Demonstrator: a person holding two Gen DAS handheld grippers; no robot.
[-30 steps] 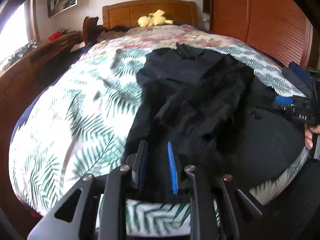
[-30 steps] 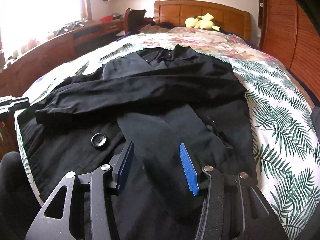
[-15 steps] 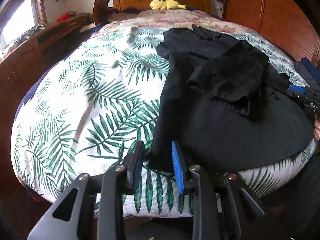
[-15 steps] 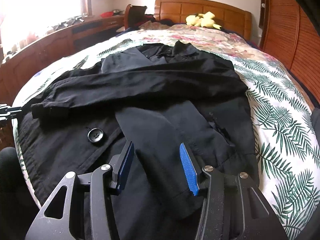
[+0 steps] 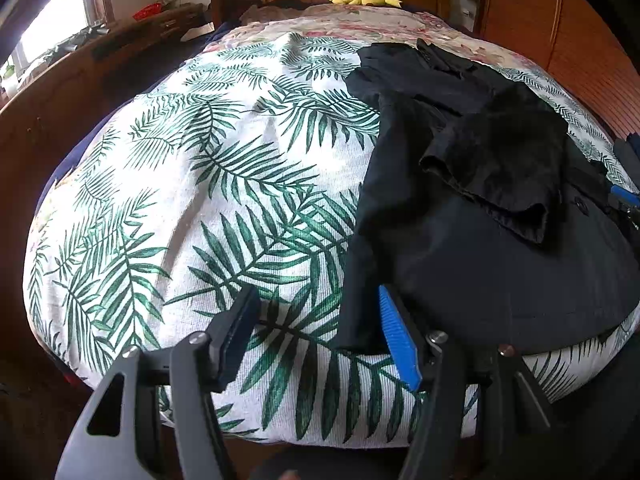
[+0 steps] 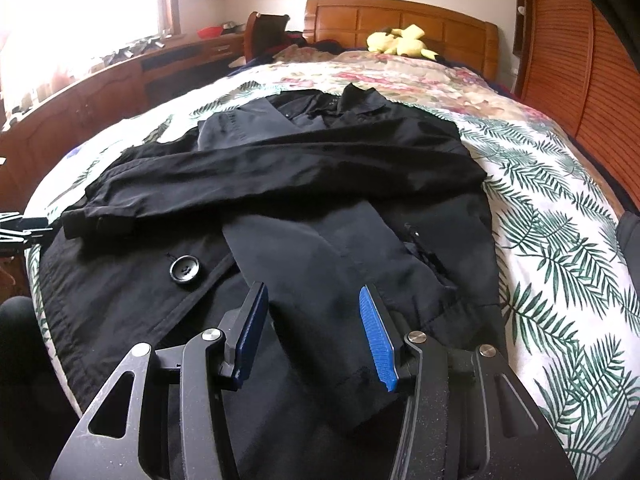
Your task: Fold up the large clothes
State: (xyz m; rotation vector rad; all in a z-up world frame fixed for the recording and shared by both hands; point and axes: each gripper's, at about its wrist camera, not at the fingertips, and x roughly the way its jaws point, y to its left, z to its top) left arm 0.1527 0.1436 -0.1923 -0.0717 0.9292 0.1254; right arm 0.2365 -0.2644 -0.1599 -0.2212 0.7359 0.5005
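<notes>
A large black coat lies on the bed, both sleeves folded across its front, collar toward the headboard. A big button shows on its front. In the left wrist view the coat fills the right half of the bed. My left gripper is open at the bed's near edge, its right finger beside the coat's lower left corner. My right gripper is open and empty just above the folded sleeve's lower end.
The bed has a palm-leaf cover and a floral quilt near the wooden headboard. A yellow plush toy lies there. A wooden sideboard runs along the left; a slatted wardrobe stands on the right.
My left gripper has opened, let go of the coat's edge and drawn back left to the bed's near edge. The right gripper has barely moved.
</notes>
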